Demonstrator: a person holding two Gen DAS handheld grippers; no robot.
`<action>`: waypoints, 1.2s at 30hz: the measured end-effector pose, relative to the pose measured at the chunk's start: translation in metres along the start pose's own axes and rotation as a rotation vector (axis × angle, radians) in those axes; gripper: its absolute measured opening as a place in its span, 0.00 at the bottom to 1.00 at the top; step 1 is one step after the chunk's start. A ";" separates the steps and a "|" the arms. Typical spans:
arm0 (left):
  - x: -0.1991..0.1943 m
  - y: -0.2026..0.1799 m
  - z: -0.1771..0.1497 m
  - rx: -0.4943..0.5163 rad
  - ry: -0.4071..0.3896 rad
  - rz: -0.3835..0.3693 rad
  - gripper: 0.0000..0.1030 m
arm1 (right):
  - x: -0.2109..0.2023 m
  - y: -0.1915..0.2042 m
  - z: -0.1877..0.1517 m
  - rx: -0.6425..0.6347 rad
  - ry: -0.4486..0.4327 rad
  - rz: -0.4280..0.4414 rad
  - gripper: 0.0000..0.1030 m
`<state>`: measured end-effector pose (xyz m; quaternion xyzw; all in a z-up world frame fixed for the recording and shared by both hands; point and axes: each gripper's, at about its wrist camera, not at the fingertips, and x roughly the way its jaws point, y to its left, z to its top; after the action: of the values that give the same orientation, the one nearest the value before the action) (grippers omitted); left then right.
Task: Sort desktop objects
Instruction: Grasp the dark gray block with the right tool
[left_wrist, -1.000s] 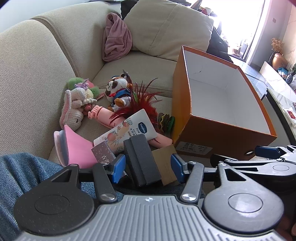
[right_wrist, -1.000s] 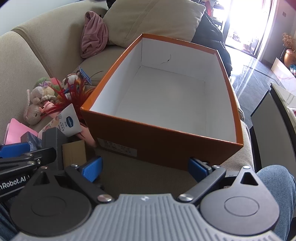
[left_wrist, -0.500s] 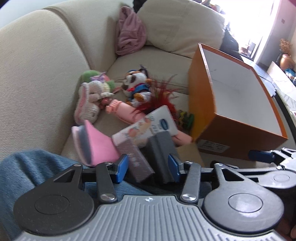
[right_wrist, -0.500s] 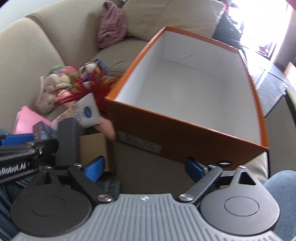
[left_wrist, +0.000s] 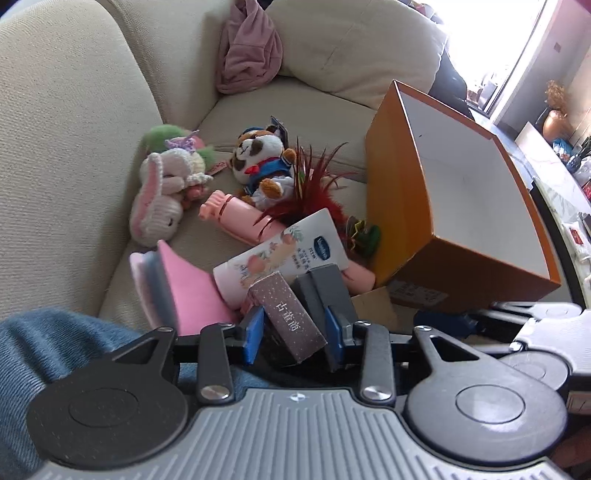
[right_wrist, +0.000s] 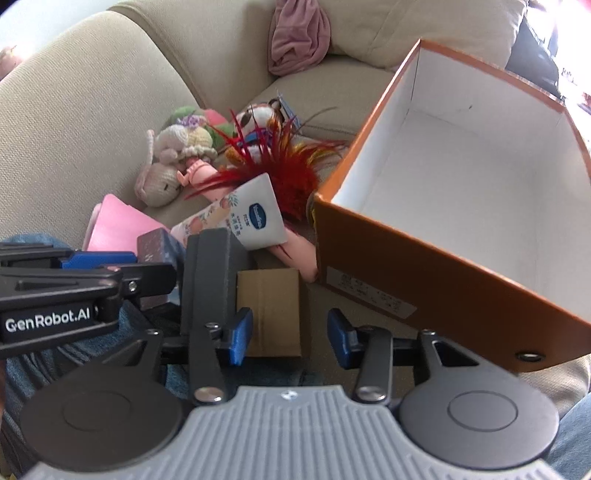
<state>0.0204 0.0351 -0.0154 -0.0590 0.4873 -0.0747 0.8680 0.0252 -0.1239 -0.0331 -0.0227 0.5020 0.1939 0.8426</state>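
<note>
White "GenRobot.AI" lettering on left claw (right_wrist: 98, 260)

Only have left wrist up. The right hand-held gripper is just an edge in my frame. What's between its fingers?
Observer: A small brown cardboard box. The right hand-held gripper straddles it with its jaws closing. One pad is at the box's left edge and the other is clear of it.
Operator: Anything in the orange box yet? I only see part of the inside.
Observer: Nothing. The right wrist view looks over the near wall of the orange box onto its whole white floor, and the floor is bare.
</note>
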 end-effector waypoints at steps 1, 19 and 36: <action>0.003 0.000 0.002 0.001 0.009 0.008 0.40 | 0.001 -0.001 0.000 0.005 0.009 0.009 0.46; 0.013 0.017 0.013 -0.027 0.104 0.052 0.34 | -0.012 0.009 0.023 -0.065 -0.028 0.102 0.44; 0.012 0.025 0.012 -0.006 0.114 0.014 0.33 | 0.001 0.043 0.012 -0.305 0.010 0.124 0.46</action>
<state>0.0386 0.0579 -0.0238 -0.0539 0.5368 -0.0704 0.8391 0.0200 -0.0809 -0.0210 -0.1203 0.4713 0.3192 0.8133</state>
